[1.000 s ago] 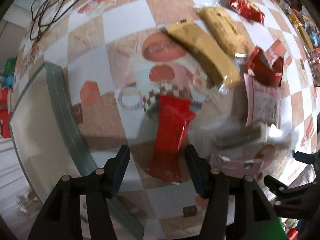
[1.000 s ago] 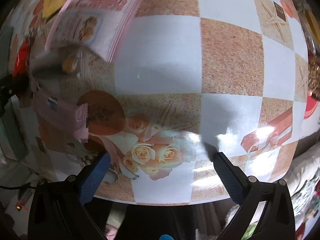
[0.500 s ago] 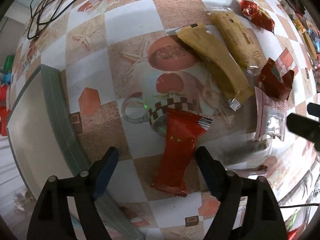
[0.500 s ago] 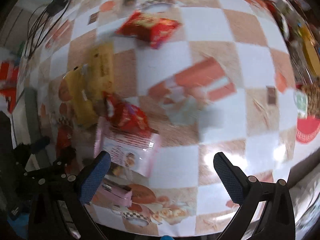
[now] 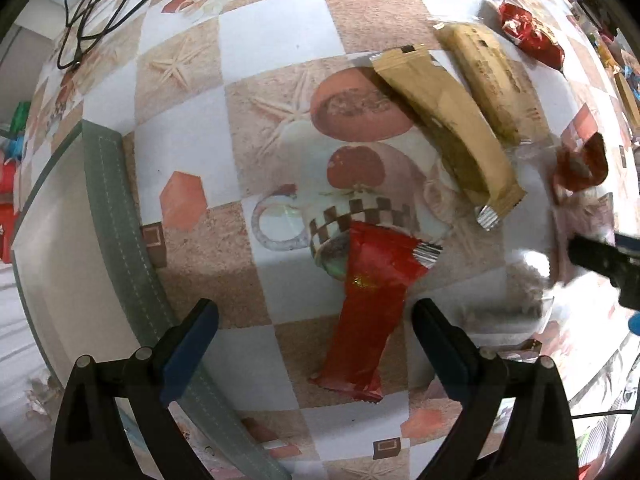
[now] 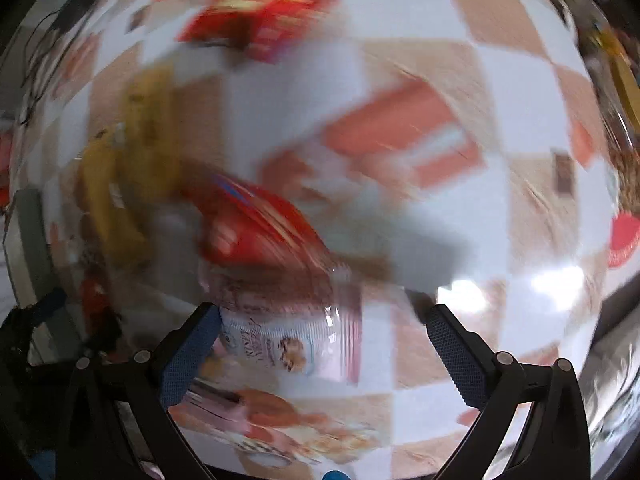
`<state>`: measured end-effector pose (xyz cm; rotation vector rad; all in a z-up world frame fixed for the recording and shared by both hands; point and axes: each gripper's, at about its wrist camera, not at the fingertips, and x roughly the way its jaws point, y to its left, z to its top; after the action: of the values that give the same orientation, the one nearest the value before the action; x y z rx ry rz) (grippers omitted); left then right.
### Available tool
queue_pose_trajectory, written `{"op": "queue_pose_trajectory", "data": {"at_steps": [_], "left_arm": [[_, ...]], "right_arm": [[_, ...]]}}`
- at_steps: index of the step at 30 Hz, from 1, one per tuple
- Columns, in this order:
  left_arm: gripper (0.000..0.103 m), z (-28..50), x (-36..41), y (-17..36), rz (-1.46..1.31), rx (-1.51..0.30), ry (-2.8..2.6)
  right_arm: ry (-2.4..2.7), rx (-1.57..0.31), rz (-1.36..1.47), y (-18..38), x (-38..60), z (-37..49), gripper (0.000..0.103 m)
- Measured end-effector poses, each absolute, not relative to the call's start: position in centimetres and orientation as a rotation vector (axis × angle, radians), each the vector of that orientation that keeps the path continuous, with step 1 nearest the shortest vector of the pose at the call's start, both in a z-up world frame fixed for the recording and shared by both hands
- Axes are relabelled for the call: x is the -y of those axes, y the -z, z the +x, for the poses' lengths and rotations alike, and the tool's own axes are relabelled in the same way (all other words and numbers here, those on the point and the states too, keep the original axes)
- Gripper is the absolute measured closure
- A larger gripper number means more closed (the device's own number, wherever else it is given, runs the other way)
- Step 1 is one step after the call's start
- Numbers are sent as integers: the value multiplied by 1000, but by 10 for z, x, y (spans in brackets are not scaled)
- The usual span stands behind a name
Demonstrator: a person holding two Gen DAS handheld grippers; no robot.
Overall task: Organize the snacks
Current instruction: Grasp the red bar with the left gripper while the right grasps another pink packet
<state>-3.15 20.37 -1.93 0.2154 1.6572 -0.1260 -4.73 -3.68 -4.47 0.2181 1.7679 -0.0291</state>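
Hovering over the checked tablecloth [image 5: 276, 44], my left gripper [image 5: 316, 320] has its jaws spread wide, the red snack packet [image 5: 372, 308] lying flat between them, untouched. Left of that packet runs the grey-green tray rim [image 5: 120, 216]; bare cloth separates them. My right gripper [image 6: 322, 332], jaws apart, hangs over a blurred pink-and-white packet [image 6: 288, 344].

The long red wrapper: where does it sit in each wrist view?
Left wrist: long red wrapper lies flat, lower centre, between the open left gripper fingers.
Right wrist: too blurred to be sure; perhaps the red smear at far left.
Shared landmark: the two yellow bars.
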Motion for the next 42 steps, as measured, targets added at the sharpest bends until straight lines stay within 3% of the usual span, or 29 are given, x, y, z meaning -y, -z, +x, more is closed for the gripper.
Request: {"op": "queue_pose_trajectory", "data": {"at_steps": [10,18,24,32,34,37,38,39,40,41,42], "left_arm": [[4,-39,-174,17,272,-1650,200],[1,-40,-163,21,257,-1653,186],[0,-40,-168,27,248,-1650,190],[1,-46,-165,24,257,-1641,211],[5,-47,-161,24,248,-1644,225],[16,-50,-154,19,246,-1638,252],[24,-51,-149,18,251,-1630,257],[37,-54,-146,13,259,-1620,264],[46,-59,-144,4,266,-1612,271],[69,-61,-140,1,277,-1606,282],[80,-61,-138,-1,270,-1614,296]], "right_arm": [[97,-1761,275,32,88,-69,0],[326,-1701,682,38,125,-55,0],[284,-1768,434,48,113,-49,0],[290,-1780,401,55,111,-53,0],[256,-1778,362,54,73,-68,0],[213,-1767,284,48,59,-65,14],[198,-1754,263,44,55,-63,26],[189,-1748,253,41,49,-63,46],[173,-1739,236,37,45,-61,55],[149,-1737,226,34,42,-58,61],[117,-1744,251,34,41,-58,62]]}}
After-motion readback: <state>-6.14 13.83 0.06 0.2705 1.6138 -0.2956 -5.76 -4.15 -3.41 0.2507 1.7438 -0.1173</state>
